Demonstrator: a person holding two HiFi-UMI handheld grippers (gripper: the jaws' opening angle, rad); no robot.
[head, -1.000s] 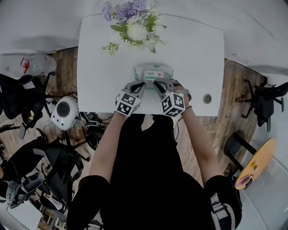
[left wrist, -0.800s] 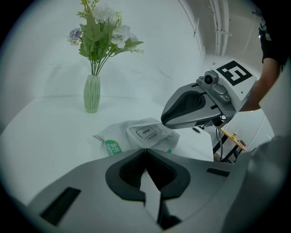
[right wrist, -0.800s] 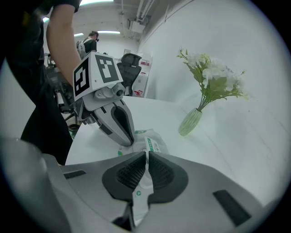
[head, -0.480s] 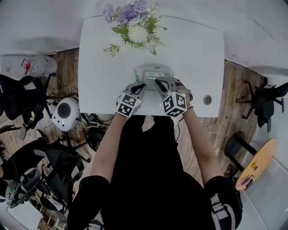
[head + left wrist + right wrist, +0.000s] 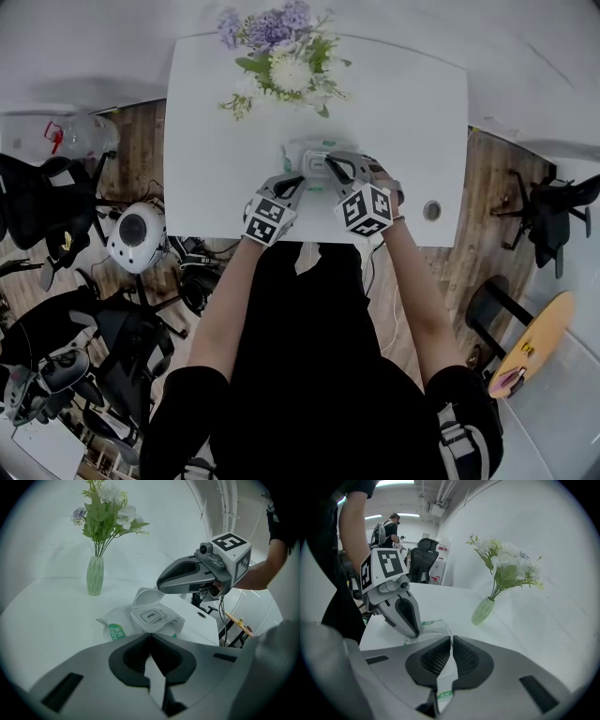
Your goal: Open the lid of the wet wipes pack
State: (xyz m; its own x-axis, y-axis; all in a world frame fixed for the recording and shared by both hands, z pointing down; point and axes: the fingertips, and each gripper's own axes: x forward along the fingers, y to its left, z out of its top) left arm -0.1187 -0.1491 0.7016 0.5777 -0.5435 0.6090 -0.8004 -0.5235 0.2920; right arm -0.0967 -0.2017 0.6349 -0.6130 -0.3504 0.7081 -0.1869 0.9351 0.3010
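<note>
The wet wipes pack (image 5: 305, 150) lies on the white table (image 5: 216, 122) in front of the flower vase. In the left gripper view its white flip lid (image 5: 146, 597) stands raised above the pack (image 5: 117, 623), and an "OPEN" label shows underneath. My right gripper (image 5: 330, 167) (image 5: 160, 583) hovers over the pack, shut on the lid's top edge; in its own view the jaws (image 5: 451, 639) are nearly together. My left gripper (image 5: 300, 178) (image 5: 150, 634) is shut, and its tips (image 5: 415, 632) press on the near end of the pack (image 5: 433, 627).
A green vase of flowers (image 5: 281, 56) (image 5: 94, 576) (image 5: 482, 611) stands behind the pack. A round cable hole (image 5: 431, 206) sits near the table's right front corner. Office chairs (image 5: 56, 206) and a person in the background (image 5: 389, 529) surround the table.
The right gripper has risen and drawn back from the pack, swinging the lid up. The left gripper stays put on the pack.
</note>
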